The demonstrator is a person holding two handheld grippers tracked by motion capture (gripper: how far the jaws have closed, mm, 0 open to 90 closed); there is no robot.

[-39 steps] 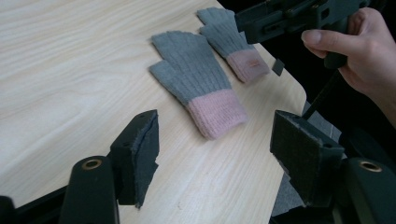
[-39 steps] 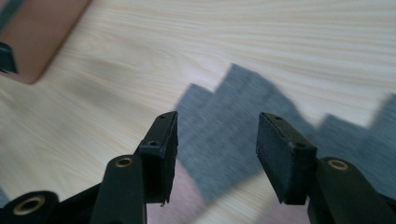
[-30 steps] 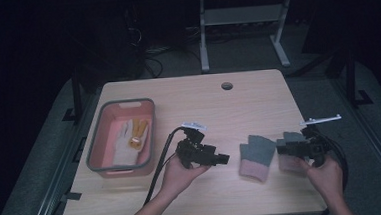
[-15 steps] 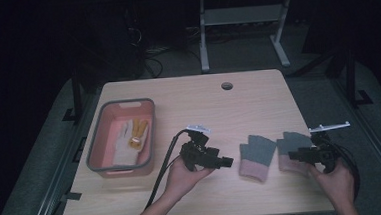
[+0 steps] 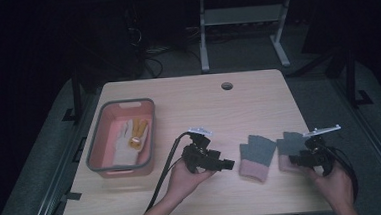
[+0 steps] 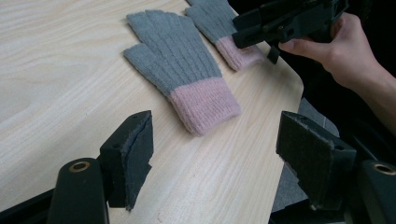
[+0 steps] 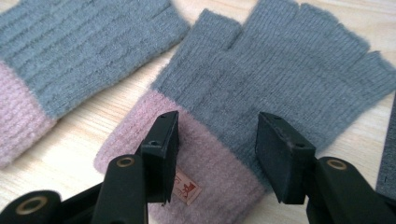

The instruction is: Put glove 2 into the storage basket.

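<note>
**A:** What is nearest the person?

**B:** Two hands come in at the table's (image 5: 149,205) near edge, each with one gripper. The left gripper (image 5: 228,164) lies level, its jaws spread wide with nothing between them, aimed at the two gloves. The right gripper (image 5: 293,158) sits over the right-hand glove (image 5: 287,144), jaws parted and not pressing on it.

**A:** What do the close cameras add?

**B:** The right gripper view shows its jaws straddling that glove's pink cuff (image 7: 205,172), apart from the wool, and a small tan label (image 7: 187,187) sewn on the cuff, too small to find from above. The left gripper view shows bare wood between its pads (image 6: 135,156), the nearer glove (image 6: 180,70) lying flat just past them, and the other hand (image 6: 348,51) with its gripper beyond.

**A:** And farther out?

**B:** The left-hand glove (image 5: 256,156) lies beside its twin, the two close but whether touching I cannot tell. To the left stands one pink bin (image 5: 97,158) with a grey rim, holding a pale glove (image 5: 120,144) and an orange-tan item (image 5: 139,130). Near the far edge is one round hole (image 5: 227,85)

**A:** The count?

**B:** Two grey-and-pink gloves, two grippers, one bin
</note>
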